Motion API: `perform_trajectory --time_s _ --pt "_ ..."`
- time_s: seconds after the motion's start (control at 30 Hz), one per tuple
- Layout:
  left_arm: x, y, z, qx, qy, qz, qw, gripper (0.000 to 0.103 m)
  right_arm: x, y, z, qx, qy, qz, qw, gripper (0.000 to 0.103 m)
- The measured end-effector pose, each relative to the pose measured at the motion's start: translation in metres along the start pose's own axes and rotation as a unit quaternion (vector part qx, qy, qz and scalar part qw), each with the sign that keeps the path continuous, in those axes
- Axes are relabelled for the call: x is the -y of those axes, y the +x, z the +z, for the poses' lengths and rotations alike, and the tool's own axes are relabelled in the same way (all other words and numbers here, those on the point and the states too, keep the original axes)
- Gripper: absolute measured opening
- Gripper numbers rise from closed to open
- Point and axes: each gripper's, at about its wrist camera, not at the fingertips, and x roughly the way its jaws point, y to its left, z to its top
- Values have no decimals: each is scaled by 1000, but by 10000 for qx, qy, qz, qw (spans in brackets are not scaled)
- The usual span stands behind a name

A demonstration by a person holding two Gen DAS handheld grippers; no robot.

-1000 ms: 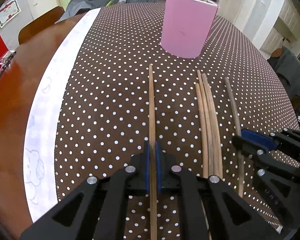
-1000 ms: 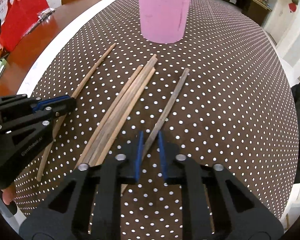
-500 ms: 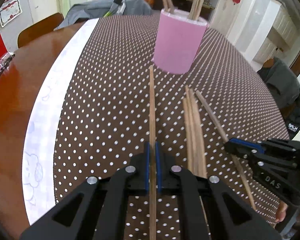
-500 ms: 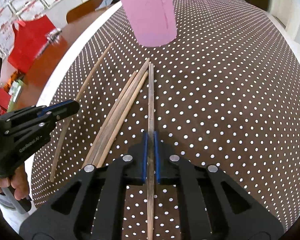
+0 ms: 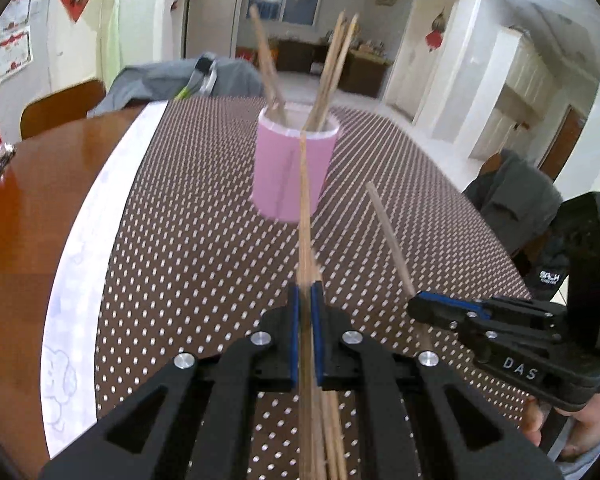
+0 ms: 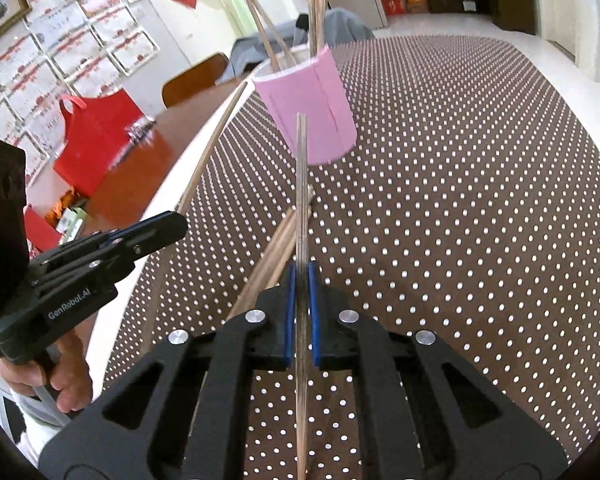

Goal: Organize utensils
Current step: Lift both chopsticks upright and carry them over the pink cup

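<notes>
A pink cup (image 5: 294, 168) stands on the dotted brown tablecloth with several wooden chopsticks upright in it; it also shows in the right wrist view (image 6: 310, 112). My left gripper (image 5: 305, 300) is shut on a light wooden chopstick (image 5: 303, 200), lifted and pointing at the cup. My right gripper (image 6: 299, 276) is shut on a darker chopstick (image 6: 301, 184), also lifted toward the cup. The right gripper (image 5: 416, 302) and its chopstick (image 5: 388, 236) show at the right of the left wrist view. Several loose chopsticks (image 6: 274, 248) lie on the cloth below.
The cloth has a white border (image 5: 88, 248) at its left, with bare brown table (image 5: 24, 232) beyond. A red bag (image 6: 96, 140) stands on that side. A chair with grey clothing (image 5: 516, 200) is at the right.
Both grippers have risen from the cloth with their chopsticks and tilted up toward the pink cup. The right gripper closed on its chopstick between one second and half a second ago.
</notes>
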Motion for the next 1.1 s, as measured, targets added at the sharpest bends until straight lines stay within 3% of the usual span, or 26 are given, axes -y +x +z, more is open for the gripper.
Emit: perform_trajectory --time_s 0.3,0.6,0.87,1.1 --pt "12 -23 18 967 31 -310 9948 6 15 -39 13 775 6 269 9966 7" --pt "12 -29 44 1782 -124 -566 9823 6 1 -56 40 1379 -153 437 9894 7" --pt "2 -29 68 2380 -315 -668 9685 6 -16 -62 72 1868 -375 511 9804 7" --pt "-4 -34 86 2972 -447 -675 9514 6 -30 -56 101 2149 -612 579 9730 7"
